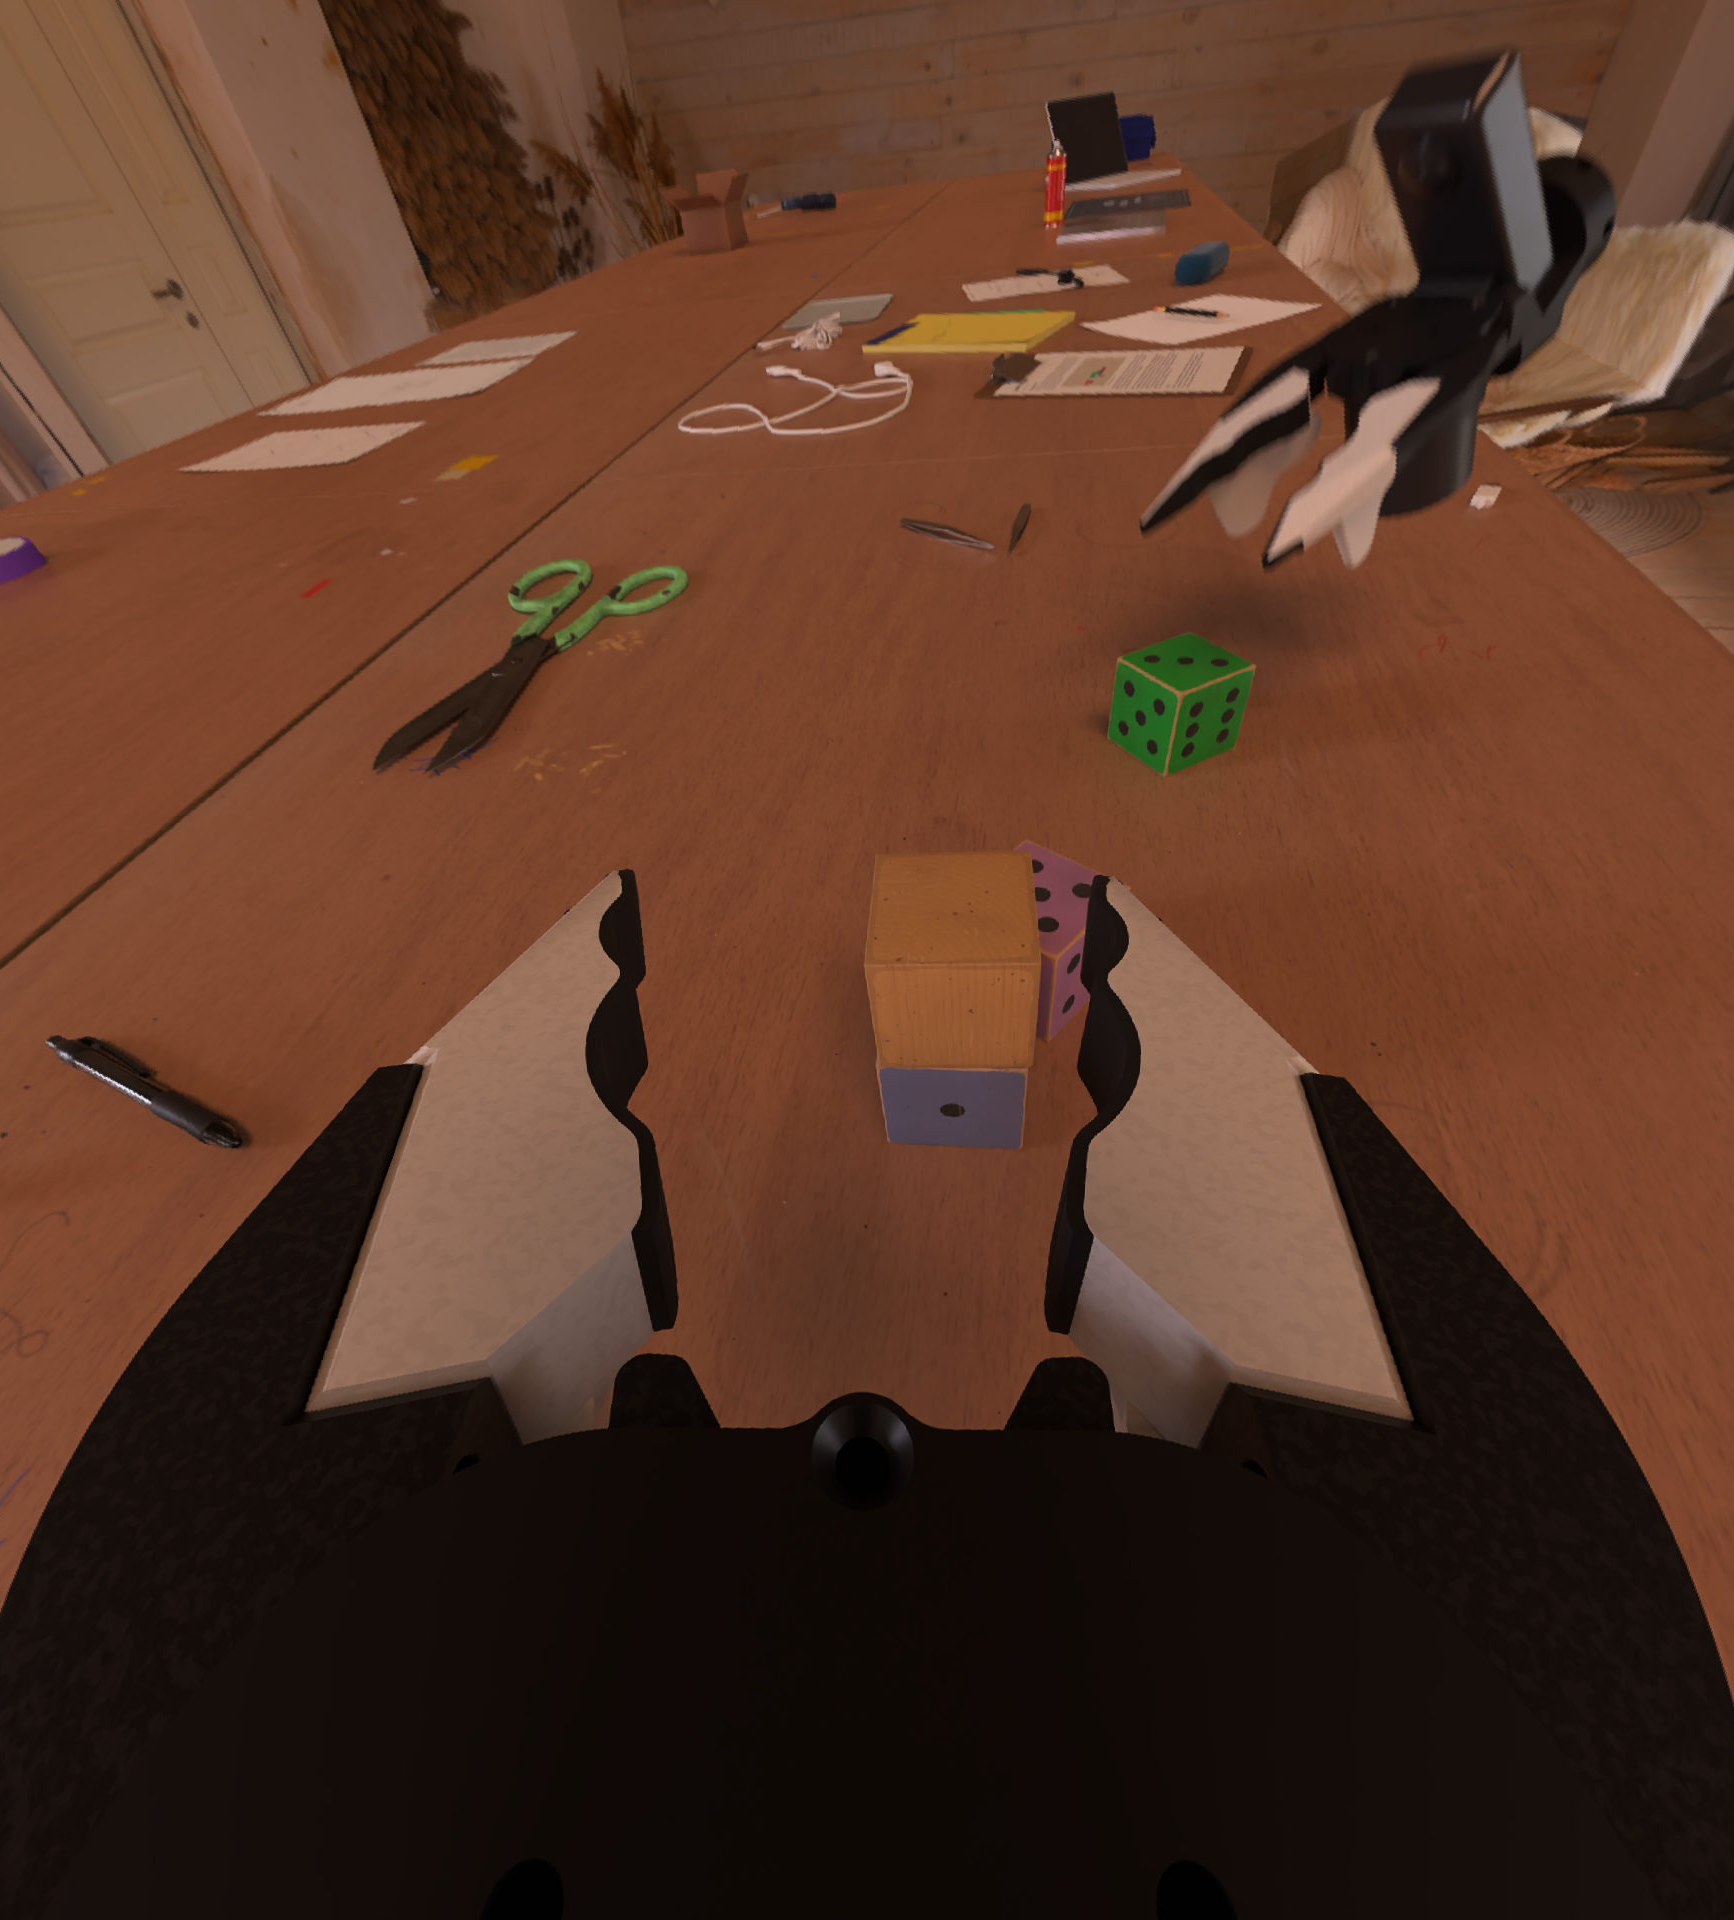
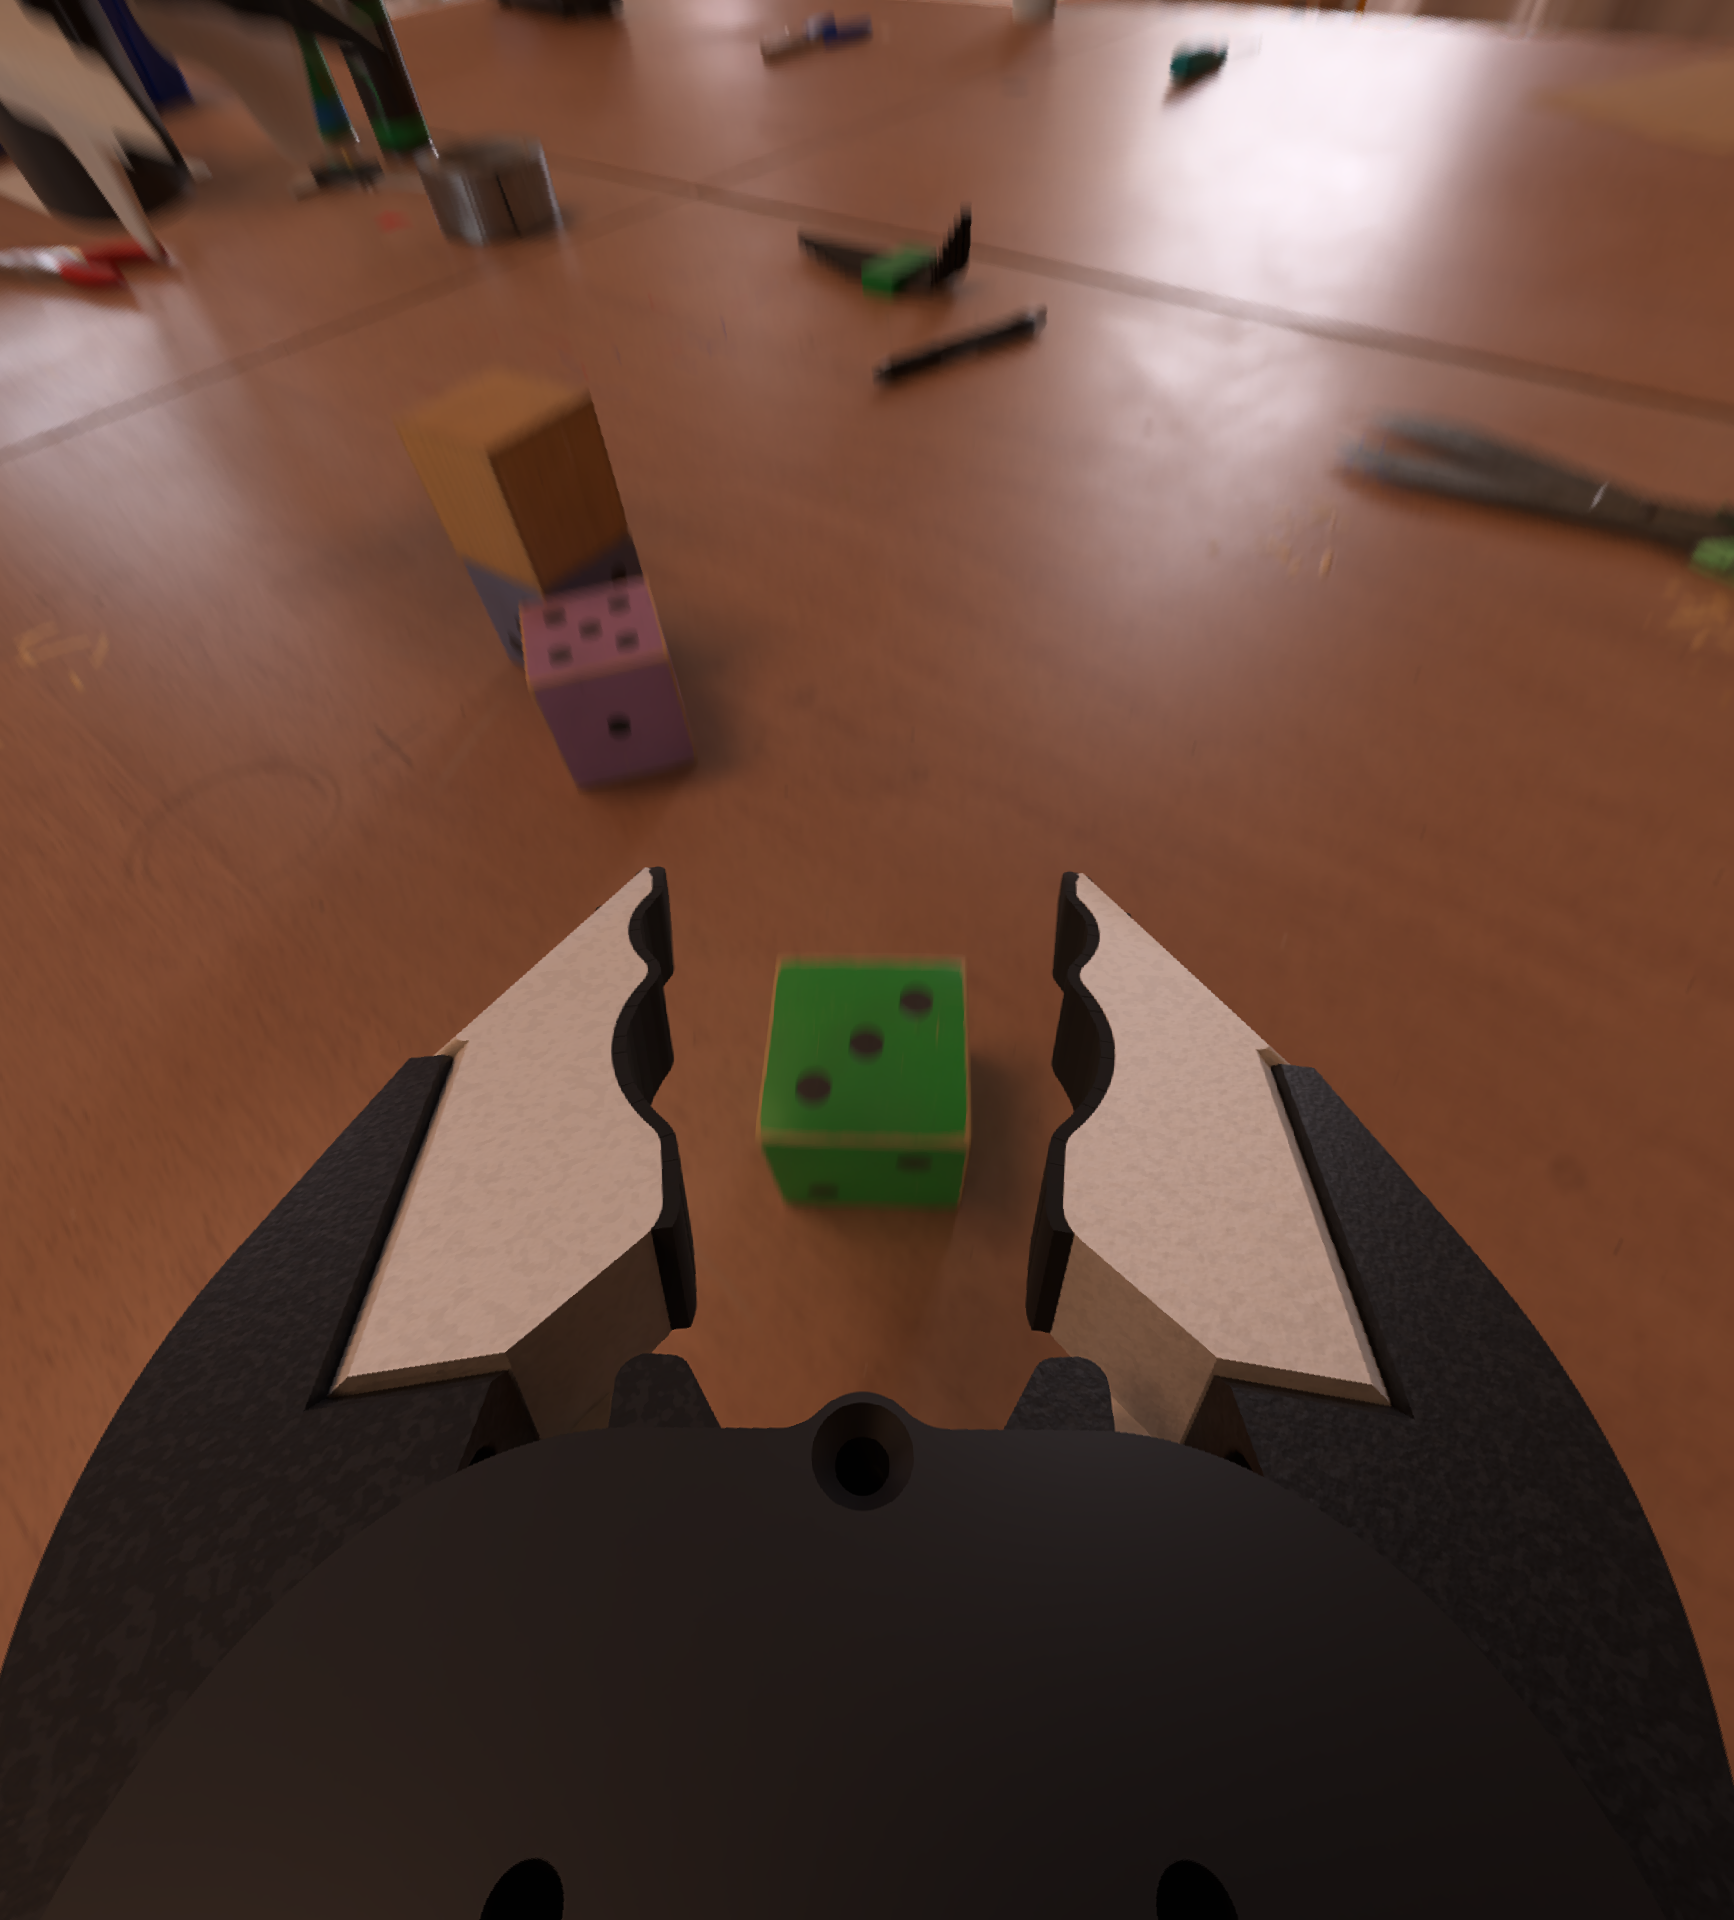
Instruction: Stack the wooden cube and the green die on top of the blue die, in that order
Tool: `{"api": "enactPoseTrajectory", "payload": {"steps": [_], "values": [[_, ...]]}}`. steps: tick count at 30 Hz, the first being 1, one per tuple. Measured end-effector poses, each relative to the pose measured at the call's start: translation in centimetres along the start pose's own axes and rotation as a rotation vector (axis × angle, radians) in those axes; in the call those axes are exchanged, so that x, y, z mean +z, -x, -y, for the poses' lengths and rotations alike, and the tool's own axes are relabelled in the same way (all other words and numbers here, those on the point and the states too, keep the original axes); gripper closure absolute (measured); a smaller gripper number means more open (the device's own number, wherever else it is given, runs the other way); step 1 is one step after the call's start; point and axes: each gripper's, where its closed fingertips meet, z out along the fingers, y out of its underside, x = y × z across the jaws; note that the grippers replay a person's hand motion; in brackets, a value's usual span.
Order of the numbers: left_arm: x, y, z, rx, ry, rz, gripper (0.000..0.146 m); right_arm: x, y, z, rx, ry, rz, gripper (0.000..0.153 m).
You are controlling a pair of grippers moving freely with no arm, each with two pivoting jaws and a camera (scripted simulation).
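Our right hand-held gripper (image 2: 863,1039) is wide around the green die (image 2: 863,1081); squeezing crookedly could knock it across the tabletop (image 2: 1362,935).

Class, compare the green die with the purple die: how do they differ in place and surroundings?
The green die sits alone between the open right gripper's fingers; the purple die stands farther off, close beside the wooden cube stacked on the blue die. Both rest on the table, ungripped.

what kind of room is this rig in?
Probably a workshop or craft room in a wood-panelled house: a long brown worktable strewn with green-handled scissors, papers and a clipboard, plus a panelled door at the side.
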Motion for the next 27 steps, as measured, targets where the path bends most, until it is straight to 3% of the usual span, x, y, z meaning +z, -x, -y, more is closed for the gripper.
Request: {"api": "enactPoseTrajectory", "payload": {"steps": [4, 9, 14, 17, 21, 27], "values": [[-0.8, 0.1, 0.9, -0.008, -0.037, 0.003, 0.061, 0.3, 0.0, -5.1, 0.016, 0.139, -0.032, 0.072], [-1.2, 0.2, 0.9, -0.01, -0.033, 0.009, 0.062, 1.6, 0.0, -7.4, 0.047, 0.212, -0.02, 0.074], [-1.6, 0.4, 1.1, -0.007, -0.04, 0.016, 0.061, 2.3, -0.1, -8.2, 0.052, 0.252, -0.006, 0.092], [-1.9, 0.6, 1.2, -0.006, -0.044, 0.023, 0.062, 2.4, -0.1, -5.7, 0.013, 0.172, -0.015, 0.092], [-2.1, 1.0, 1.3, -0.009, -0.046, 0.031, 0.063, 3.7, 1.4, 1.7, -0.053, 0.043, 0.052, 0.092], [-2.2, 1.8, 0.4, -0.01, -0.009, 0.067, 0.063, 9.9, 7.1, 12.9, -0.076, -0.053, 0.212, 0.092]]}}
